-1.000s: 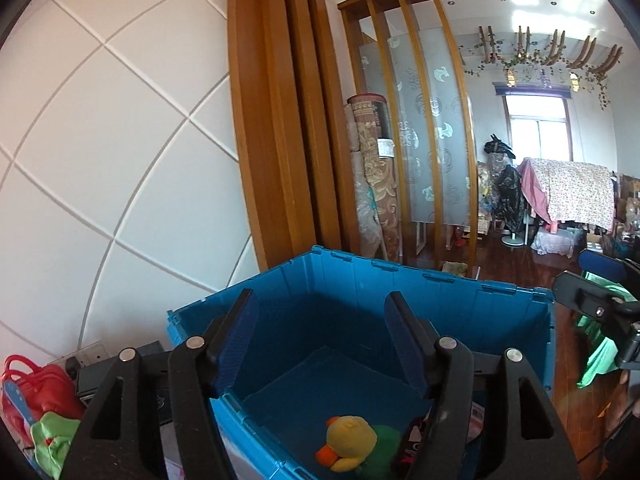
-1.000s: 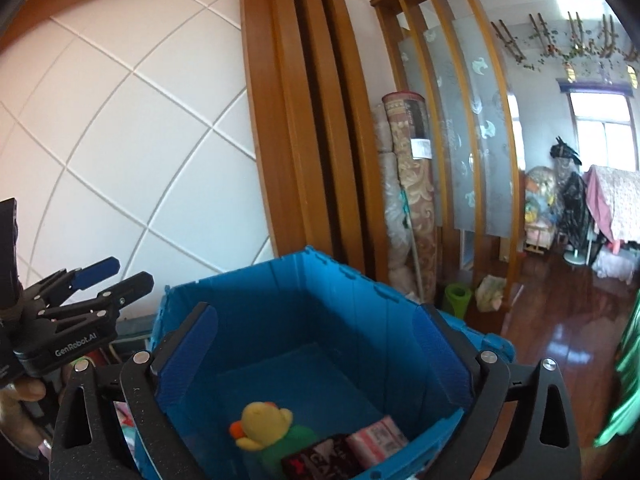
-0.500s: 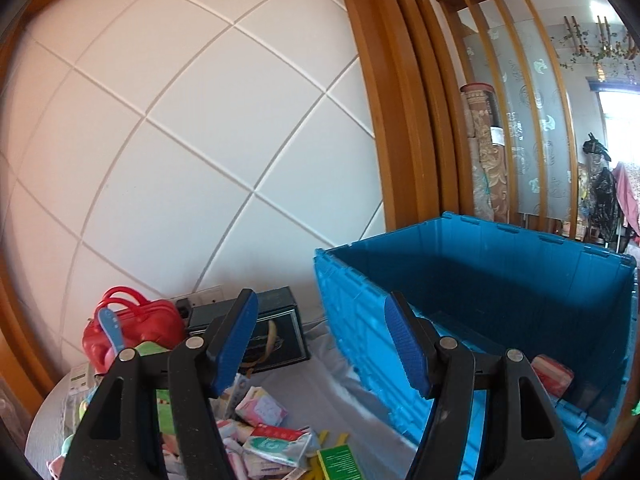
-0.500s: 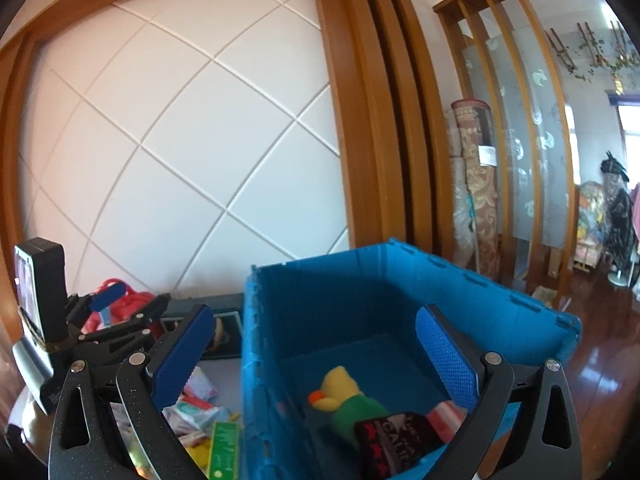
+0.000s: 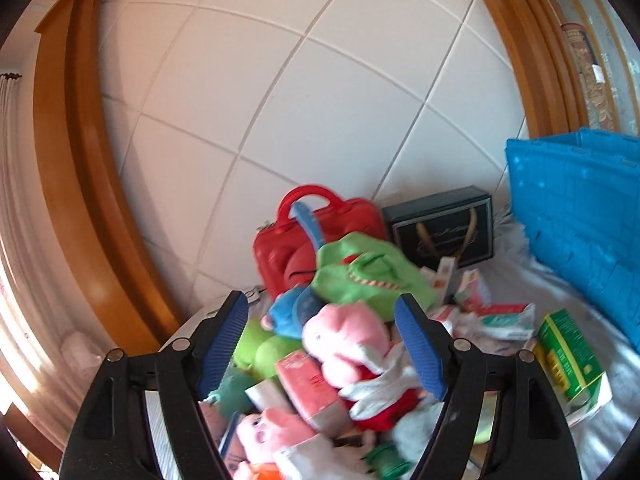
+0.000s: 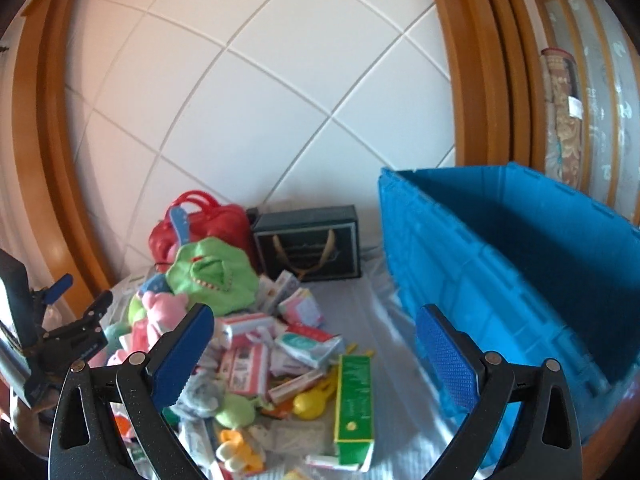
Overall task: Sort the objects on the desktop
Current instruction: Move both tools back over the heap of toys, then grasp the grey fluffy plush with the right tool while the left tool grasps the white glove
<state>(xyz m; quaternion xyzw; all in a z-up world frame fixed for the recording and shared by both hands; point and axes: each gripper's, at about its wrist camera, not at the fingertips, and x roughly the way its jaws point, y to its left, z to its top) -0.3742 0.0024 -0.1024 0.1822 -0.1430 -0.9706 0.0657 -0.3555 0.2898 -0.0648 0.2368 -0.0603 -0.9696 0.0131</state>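
- A heap of small desktop objects lies on a desk covered with a pale cloth: soft toys, flat printed packets and little boxes, piled together and unsorted
- Among them are a pink plush toy, a green plush toy with a zigzag mouth, a tall green and white carton and a yellow plastic toy
- A large blue plastic crate stands on the desk just right of the heap; its floor is hidden here, so what it holds cannot be told
- Judging by the size of the heap, most of the sorting remains to be done
- The left tool hangs above the plush toys, its jaws opening, gripping nothing
- The right tool hangs over the cloth between heap and crate, jaws wide apart and empty
- A red hard-shell handbag and a dark rectangular gift box stand at the back against the wall
- The wall is white panelling crossed by diagonal grooves, framed by curved orange-brown wood
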